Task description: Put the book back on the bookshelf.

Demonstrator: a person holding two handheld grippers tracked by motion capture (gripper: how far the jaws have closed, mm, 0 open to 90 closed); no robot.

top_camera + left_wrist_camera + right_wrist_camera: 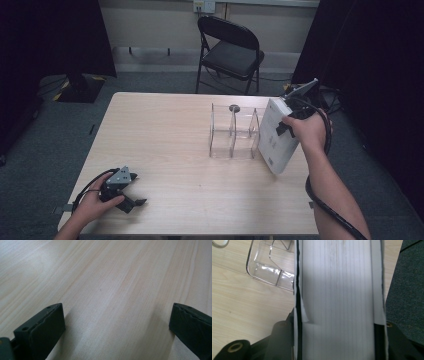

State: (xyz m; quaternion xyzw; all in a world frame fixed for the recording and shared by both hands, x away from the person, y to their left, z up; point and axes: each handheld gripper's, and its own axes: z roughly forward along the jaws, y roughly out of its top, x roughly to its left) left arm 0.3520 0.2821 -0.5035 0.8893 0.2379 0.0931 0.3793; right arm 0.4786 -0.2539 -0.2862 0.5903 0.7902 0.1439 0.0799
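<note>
Pale wood table (170,145) stands on grey carpet, with a black folding chair (230,50) behind its far edge and dark curtains at both sides.

High view: the left gripper (131,195) rests at the table's near left corner, held by the person's left hand (95,205); its jaws stand apart with nothing between them. A clear acrylic rack (235,132) with upright dividers stands right of centre on the table. The right gripper (285,120) is held up by the right hand (310,130) at the table's right edge, clamped on a thick white book (275,137). The book is tilted, its top leaning away to the right, its lower corner near the table edge, just beside the rack's right end. Whether book and rack touch I cannot tell. A black cable trails from the gripper down along the forearm.

Left gripper view: two black jaws rise from the bottom corners, wide apart, bare wood grain between them.

Right gripper view: the book's white page edge (339,290) runs up the middle, covers to either side, and a black jaw presses against each cover. The clear rack (269,267) lies upper left on the wood; grey carpet shows at the right.
</note>
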